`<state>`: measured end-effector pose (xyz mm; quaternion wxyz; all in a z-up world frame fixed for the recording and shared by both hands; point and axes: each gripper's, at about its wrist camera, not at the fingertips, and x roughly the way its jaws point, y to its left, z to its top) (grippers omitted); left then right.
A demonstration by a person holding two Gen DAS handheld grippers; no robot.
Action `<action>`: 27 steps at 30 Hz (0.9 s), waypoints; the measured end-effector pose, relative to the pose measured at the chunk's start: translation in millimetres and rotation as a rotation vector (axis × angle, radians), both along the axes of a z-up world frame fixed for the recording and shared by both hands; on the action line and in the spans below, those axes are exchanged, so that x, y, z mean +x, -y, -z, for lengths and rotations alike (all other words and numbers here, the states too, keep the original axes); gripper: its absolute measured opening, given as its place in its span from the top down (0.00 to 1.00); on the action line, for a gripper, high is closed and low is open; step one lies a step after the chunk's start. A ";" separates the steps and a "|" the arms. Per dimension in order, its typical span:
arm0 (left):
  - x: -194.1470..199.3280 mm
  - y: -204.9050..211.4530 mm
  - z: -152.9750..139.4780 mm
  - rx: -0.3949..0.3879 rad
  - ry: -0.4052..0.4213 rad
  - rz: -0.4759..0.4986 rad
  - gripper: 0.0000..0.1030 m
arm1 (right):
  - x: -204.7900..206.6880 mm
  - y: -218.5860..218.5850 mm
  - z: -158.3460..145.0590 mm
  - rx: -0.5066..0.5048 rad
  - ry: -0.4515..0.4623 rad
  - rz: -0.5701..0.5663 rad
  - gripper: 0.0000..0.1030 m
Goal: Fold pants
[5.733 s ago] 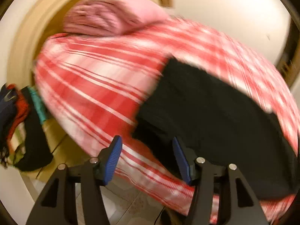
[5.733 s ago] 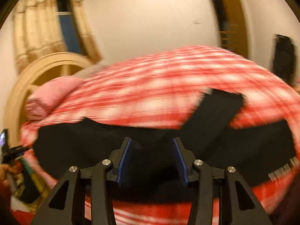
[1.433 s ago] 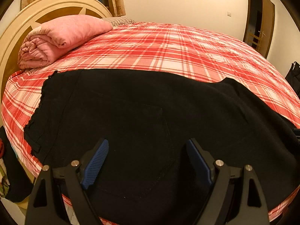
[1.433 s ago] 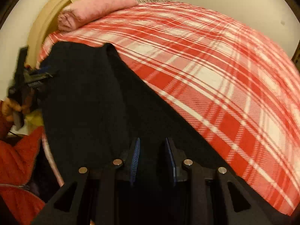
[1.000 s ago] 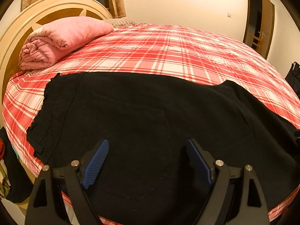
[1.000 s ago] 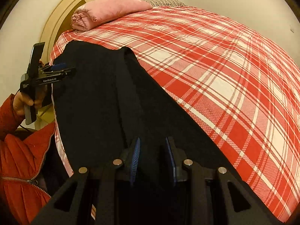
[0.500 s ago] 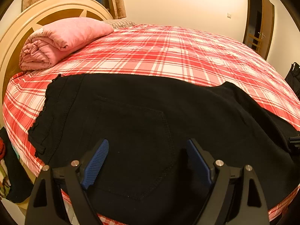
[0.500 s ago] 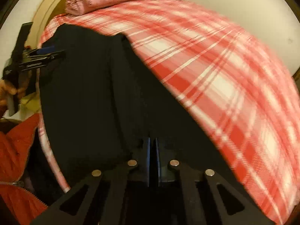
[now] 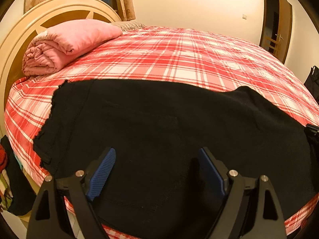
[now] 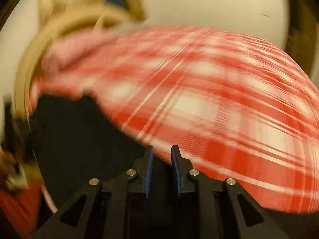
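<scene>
Black pants (image 9: 159, 131) lie spread flat across the near side of a bed with a red plaid cover (image 9: 189, 59), waistband toward the left. My left gripper (image 9: 159, 171) is open and hovers just above the seat of the pants, holding nothing. In the right wrist view, which is motion-blurred, the pants (image 10: 79, 139) fill the lower left. My right gripper (image 10: 161, 157) shows a narrow gap between its blue pads, with dark cloth low between them; whether it grips the cloth is unclear.
A rolled pink blanket (image 9: 65, 43) lies at the head of the bed against a round beige headboard (image 9: 24, 31). Clothes (image 9: 8, 179) hang off the bed's left edge. A door (image 9: 277, 31) stands open at the far right.
My right gripper shut, then stands slightly parted now and has swung fast, blurring its view. The pants and my left gripper have barely moved.
</scene>
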<state>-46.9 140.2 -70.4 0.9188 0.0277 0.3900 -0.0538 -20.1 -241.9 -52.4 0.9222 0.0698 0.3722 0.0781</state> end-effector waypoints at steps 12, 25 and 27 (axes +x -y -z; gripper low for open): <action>-1.4 66.1 -21.5 -0.010 0.063 0.201 0.15 | -83.8 41.1 3.2 -0.192 -0.076 0.182 0.73; -19.4 124.0 -0.4 0.009 -0.029 0.321 0.15 | -57.1 26.4 37.1 -0.452 -0.157 0.038 0.97; -20.4 126.5 0.8 0.020 -0.028 0.319 0.15 | -51.0 32.2 41.0 -0.467 -0.135 0.151 0.98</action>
